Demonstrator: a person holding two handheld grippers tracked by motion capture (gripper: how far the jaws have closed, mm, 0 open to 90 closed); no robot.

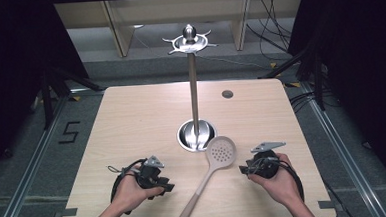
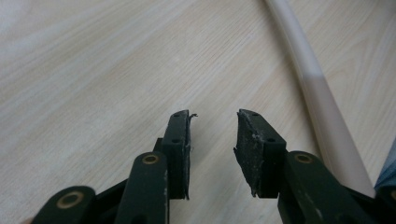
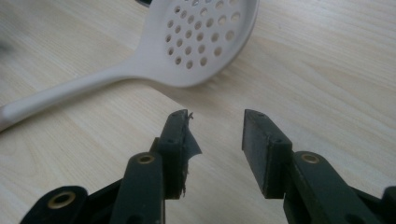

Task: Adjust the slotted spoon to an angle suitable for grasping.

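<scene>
A cream slotted spoon [image 1: 218, 154] lies on the wooden table [image 1: 141, 116], its perforated bowl near the stand's base and its handle [image 1: 189, 211] running toward the front edge. My left gripper [image 1: 166, 184] rests left of the handle, open and empty; the left gripper view has the handle [image 2: 322, 107] passing to the right of its jaws [image 2: 213, 116]. My right gripper [image 1: 244, 170] sits just right of the spoon, open with nothing between its jaws. The right gripper view has the spoon's bowl [image 3: 201, 37] just ahead of the gripper [image 3: 216, 114].
A tall metal stand [image 1: 193, 88] with a round base [image 1: 196, 135] and a hooked top ring [image 1: 189, 41] rises from the table's middle. A small grey grommet [image 1: 227, 93] sits at the back right. Shelving and cables lie beyond the table.
</scene>
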